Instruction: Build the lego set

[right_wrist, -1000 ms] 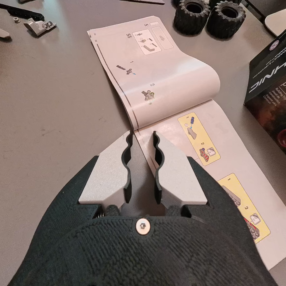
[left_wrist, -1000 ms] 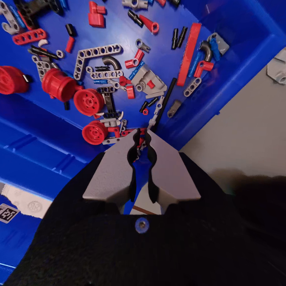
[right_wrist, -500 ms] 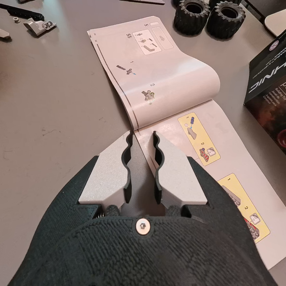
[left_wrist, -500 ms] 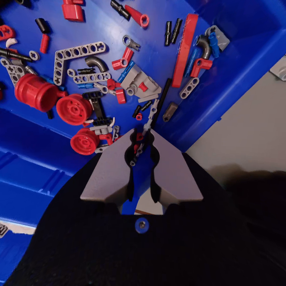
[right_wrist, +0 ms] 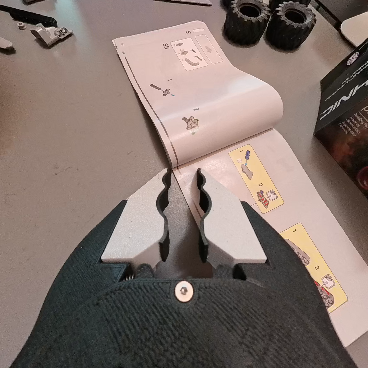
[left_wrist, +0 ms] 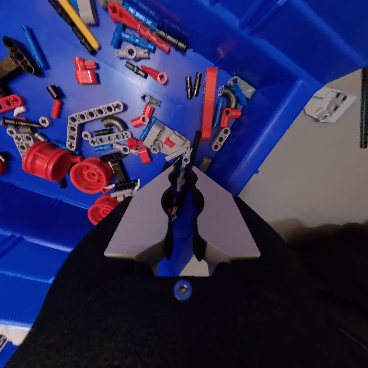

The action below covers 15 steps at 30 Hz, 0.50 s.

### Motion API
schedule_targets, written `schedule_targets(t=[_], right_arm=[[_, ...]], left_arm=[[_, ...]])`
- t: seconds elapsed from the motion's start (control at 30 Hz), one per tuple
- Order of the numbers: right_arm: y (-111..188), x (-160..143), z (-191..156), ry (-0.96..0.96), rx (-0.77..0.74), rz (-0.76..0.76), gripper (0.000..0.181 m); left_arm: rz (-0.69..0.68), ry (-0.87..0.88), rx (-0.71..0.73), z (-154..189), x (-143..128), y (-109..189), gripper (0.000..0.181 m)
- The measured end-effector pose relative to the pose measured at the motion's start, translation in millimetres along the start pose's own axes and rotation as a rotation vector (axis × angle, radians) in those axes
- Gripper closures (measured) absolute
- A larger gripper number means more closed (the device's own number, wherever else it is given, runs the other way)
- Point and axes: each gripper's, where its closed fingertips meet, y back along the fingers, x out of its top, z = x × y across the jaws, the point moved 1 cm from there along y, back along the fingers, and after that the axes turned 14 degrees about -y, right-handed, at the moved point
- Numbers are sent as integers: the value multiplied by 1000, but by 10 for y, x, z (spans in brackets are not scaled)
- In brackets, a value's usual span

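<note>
While the left gripper [left_wrist: 182, 173] hangs released over loose lego parts [left_wrist: 103, 129] inside a blue bin [left_wrist: 278, 111], the right gripper [right_wrist: 184, 172] rests released at the manual [right_wrist: 209, 103] beside that bin's table

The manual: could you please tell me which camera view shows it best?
The right wrist view: the manual lies open on the table, one page curling up, just ahead of the right gripper. The left wrist view shows none of it, only the blue bin of parts.
</note>
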Motion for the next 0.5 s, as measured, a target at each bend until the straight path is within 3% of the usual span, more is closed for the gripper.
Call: schedule_targets(t=[0.5], right_arm=[[1,0,0,0,0,0,156]], left_arm=[[73,9,-1,-56,124,-32,169]])
